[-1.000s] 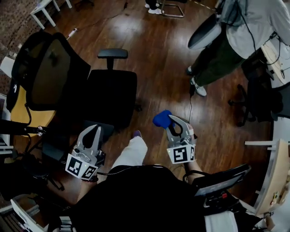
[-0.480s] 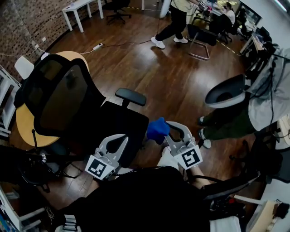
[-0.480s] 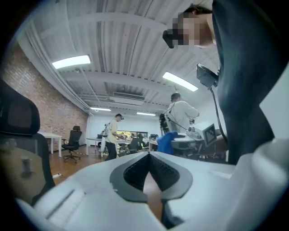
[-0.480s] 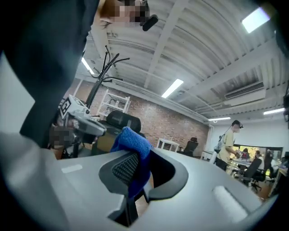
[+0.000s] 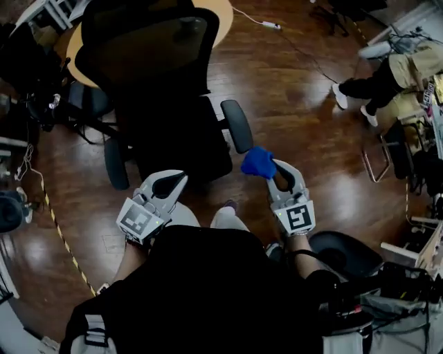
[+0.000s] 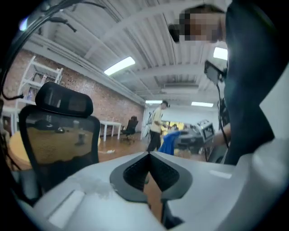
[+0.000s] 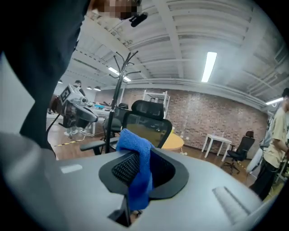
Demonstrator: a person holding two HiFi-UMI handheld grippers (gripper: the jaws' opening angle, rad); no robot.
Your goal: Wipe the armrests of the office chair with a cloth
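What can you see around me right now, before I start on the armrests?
office chair: one, black, mesh back, straight ahead on the wooden floor
armrests: two, black, one on each side of the seat
cloth: one, blue, pinched in the right hand-held gripper
round table: one, yellowish wood, behind the chair
floor tape: one strip, yellow and black, on the floor at the left
white table: one, near the brick wall
bystander: one, only legs in head view, far right
left hand-held gripper: one, grey, jaws together, empty
right hand-held gripper: one, grey, shut on the cloth
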